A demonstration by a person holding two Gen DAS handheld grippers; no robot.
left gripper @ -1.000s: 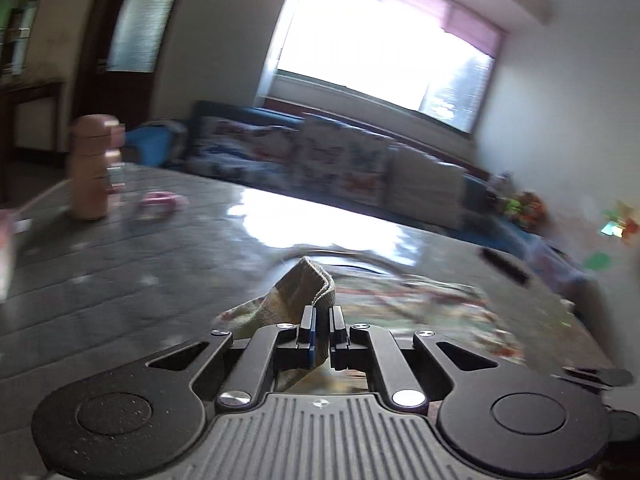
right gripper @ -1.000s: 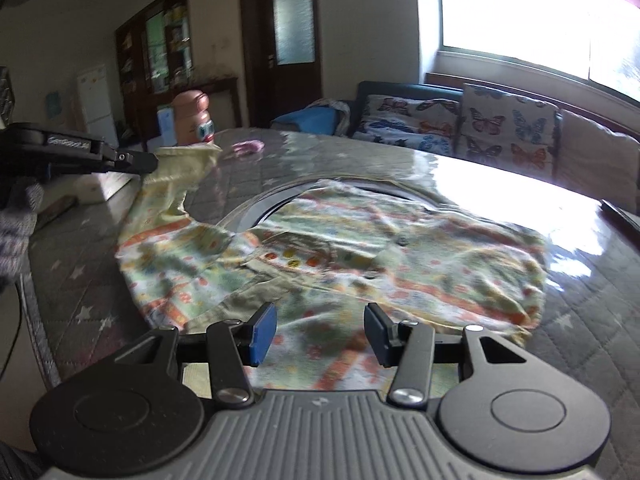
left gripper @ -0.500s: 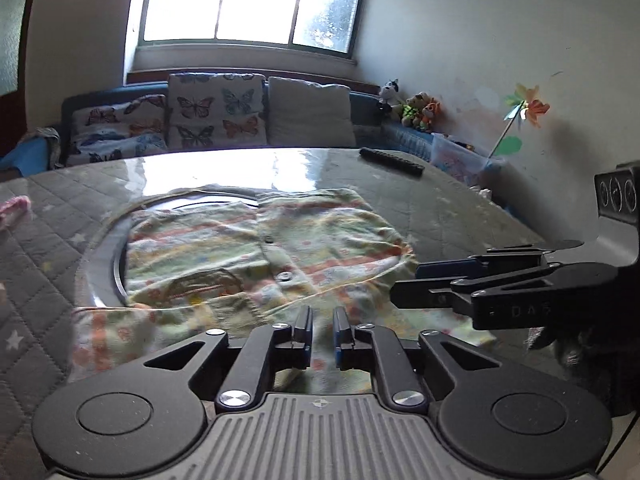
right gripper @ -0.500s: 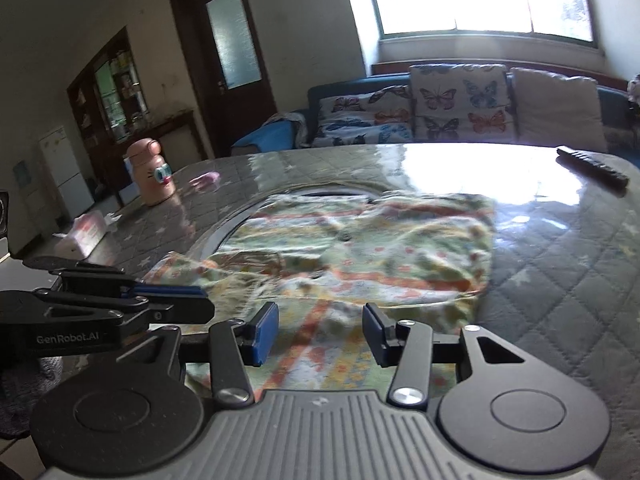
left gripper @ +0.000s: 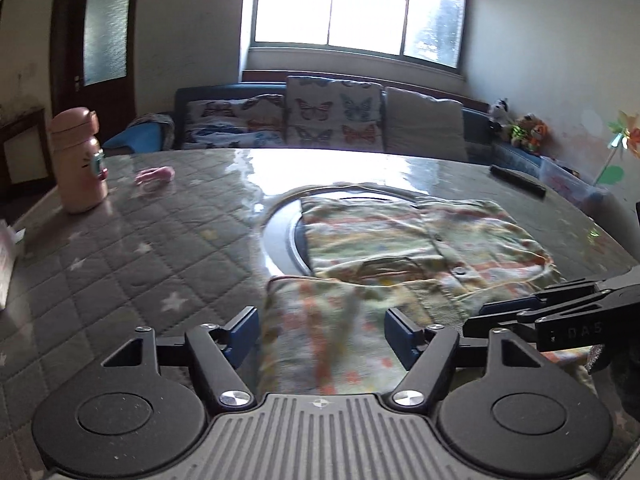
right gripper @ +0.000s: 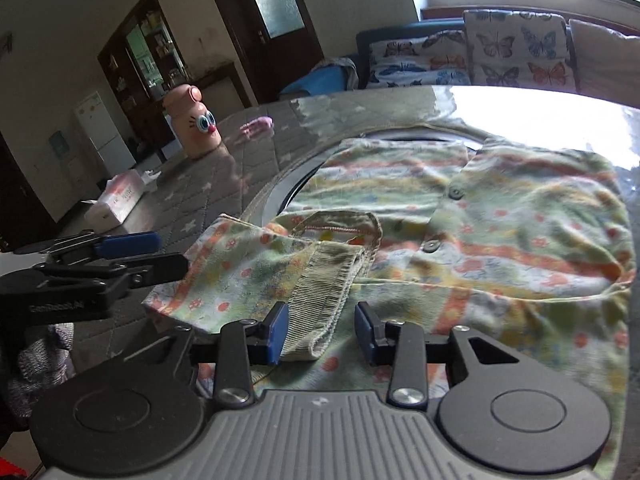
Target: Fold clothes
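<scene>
shirt: patterned shirt [right gripper: 500,216] lies flat mid-table, over the round dark ring [left gripper: 280,236]; sleeve [right gripper: 256,268] folded in across the front, ribbed cuff [right gripper: 324,292] on top.
table: quilted star cover [left gripper: 132,256], glossy where window light hits.
left-cam only: black remote [left gripper: 518,181] at far right edge of table, soft toys [left gripper: 524,132] by the wall, full window.
right-cam only: face on the pink bottle [right gripper: 195,120], tissue pack [right gripper: 116,200], white fridge [right gripper: 102,132], cuff ribbing + two buttons up close.
both cams: pink bottle, small pink thing [left gripper: 155,175], butterfly cushions [left gripper: 332,116].
left tongs [left gripper: 322,330]: jaws wide and opening, released; folded sleeve lies under the gap, pads off it.
right tongs [right gripper: 322,330]: jaws about half apart, closing; cuff end sits between them, left pad at the cloth edge, not clamped yet.
</scene>
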